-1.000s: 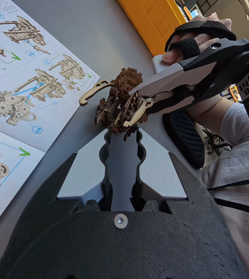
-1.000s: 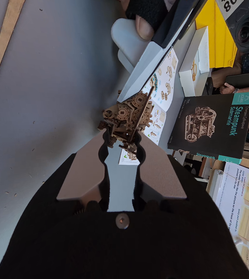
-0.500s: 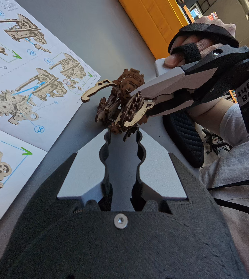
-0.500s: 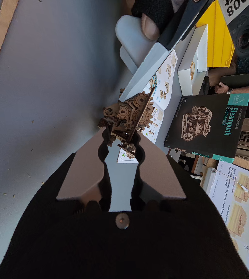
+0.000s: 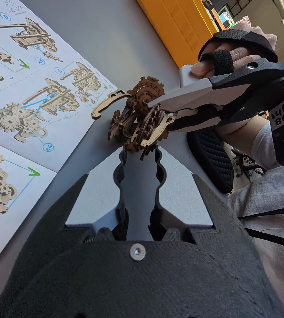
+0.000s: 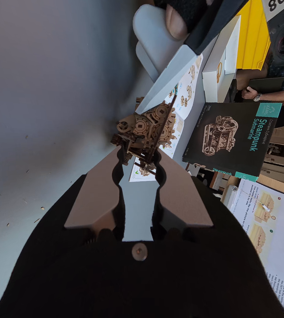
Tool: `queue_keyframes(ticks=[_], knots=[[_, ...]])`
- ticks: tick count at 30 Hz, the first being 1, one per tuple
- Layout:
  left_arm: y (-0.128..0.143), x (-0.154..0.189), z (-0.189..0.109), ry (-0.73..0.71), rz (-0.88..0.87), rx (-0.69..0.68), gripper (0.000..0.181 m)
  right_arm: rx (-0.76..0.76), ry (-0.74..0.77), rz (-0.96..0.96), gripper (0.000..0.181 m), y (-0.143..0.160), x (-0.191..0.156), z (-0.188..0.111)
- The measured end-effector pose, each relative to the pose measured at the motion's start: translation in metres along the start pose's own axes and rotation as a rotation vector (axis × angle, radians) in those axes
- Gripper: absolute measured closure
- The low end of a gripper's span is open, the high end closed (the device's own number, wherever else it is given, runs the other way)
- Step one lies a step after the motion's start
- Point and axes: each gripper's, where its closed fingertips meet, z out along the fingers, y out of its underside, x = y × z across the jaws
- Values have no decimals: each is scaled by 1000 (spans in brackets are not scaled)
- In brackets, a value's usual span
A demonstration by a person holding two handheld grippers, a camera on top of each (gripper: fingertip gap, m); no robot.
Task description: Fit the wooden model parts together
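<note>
A small wooden gear model (image 5: 137, 117) hangs just above the grey table (image 5: 103, 34). A pale curved arm (image 5: 108, 101) sticks out of it to the left. My left gripper (image 5: 139, 150) is closed on the model's lower end, with a small gear and a dark tab between its tips. My right gripper (image 5: 158, 117) comes in from the right and clamps the model's pale side plate. In the right wrist view the model (image 6: 146, 130) sits between my right gripper's tips (image 6: 138, 151). One left gripper finger (image 6: 163, 82) lies on top of the model.
An instruction sheet (image 5: 34, 86) lies left of the model. In the right wrist view a black kit box (image 6: 232, 137), a white box (image 6: 223, 60), a yellow bin (image 6: 251, 43) and a printed page (image 6: 275, 232) are beyond. Wood chips (image 6: 42, 208) dot the table. A black chair (image 5: 210, 160) is at the table edge. Both grippers' tips are close together, under 4 cm apart.
Both grippers keep their hold on the model. The right gripper and model have shifted only slightly; the background in the right wrist view has slid a little.
</note>
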Motion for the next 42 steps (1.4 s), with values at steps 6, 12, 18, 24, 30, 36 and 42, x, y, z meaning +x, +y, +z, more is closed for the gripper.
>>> queue_keyframes(ticks=[6,12,18,24,30,36,42], knots=[[-1,0,1,1,1,8,149,0,12,-5,151,0,-2,-1],[0,0,1,-4,6,3,149,-2,18,-15,151,0,-3,-1],[-1,0,0,-15,18,0,149,-1,22,-4,151,0,-2,0],[-8,2,-6,32,12,63,143,68,35,85,150,0,3,4],[-16,4,-12,116,-42,151,145,109,77,166,150,-2,14,2],[-34,8,-27,56,60,288,139,149,108,256,150,-4,26,-5],[-44,22,-51,118,173,412,159,195,147,320,149,0,34,-14]])
